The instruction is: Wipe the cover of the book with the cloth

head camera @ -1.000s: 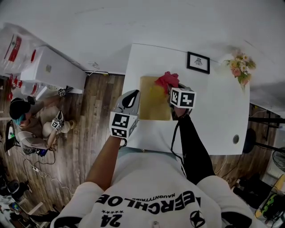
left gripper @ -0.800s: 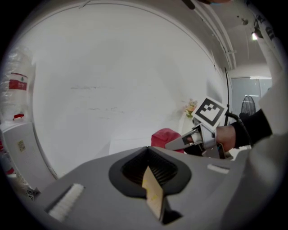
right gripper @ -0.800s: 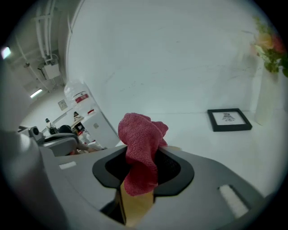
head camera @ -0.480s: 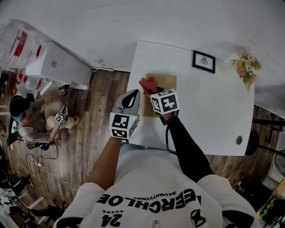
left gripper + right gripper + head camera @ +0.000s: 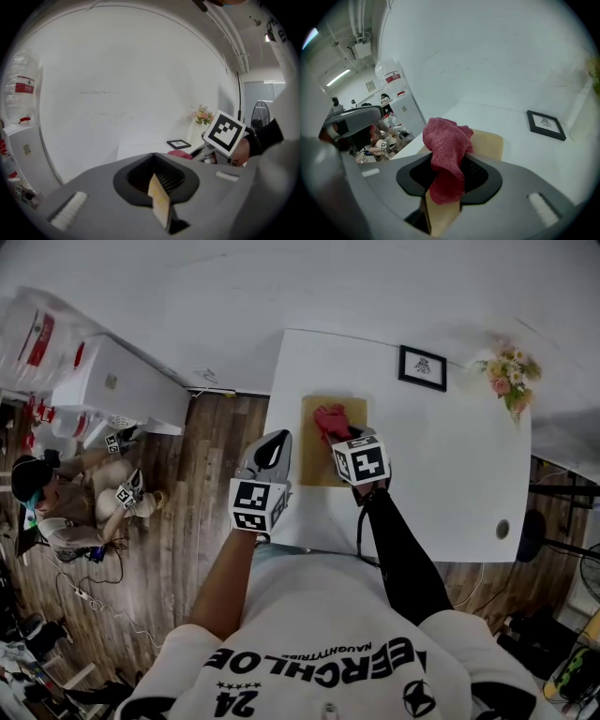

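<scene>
Pinching the red cloth (image 5: 330, 420) in its jaws at the 12 o'clock end of the book (image 5: 314, 468), the right gripper (image 5: 345, 435) is the nearer one, the cover's long axis running toward 6 o'clock, while the left gripper (image 5: 277, 444) hovers at 9 o'clock, jaws pressed together, empty.

Book (image 5: 315, 461) partly beneath cloth (image 5: 331, 420)
</scene>
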